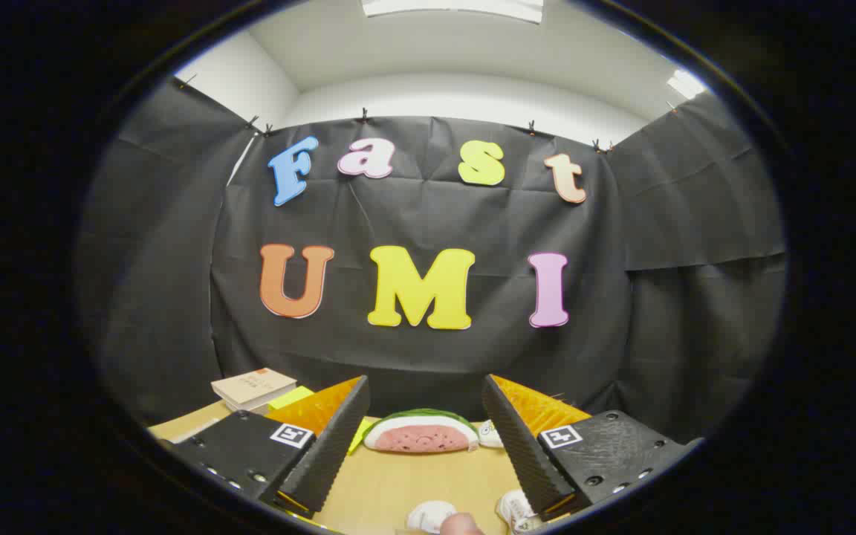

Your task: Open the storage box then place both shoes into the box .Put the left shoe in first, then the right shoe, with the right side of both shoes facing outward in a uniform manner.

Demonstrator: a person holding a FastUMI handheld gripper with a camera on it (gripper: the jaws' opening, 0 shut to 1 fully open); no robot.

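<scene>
Looks like the very start: gripper [428, 446] jaws wide apart, holding nothing, shoes [432, 515] low between them. Box unseen, so finding it comes next.

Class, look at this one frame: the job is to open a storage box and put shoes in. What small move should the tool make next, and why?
Probably tilt down toward the table. The tool is open, holding nothing and aimed level at the wall; just ahead lies a watermelon-slice toy, while pale shapes, perhaps shoes, sit low beneath the fingers. I can't make out a box from here.
</scene>
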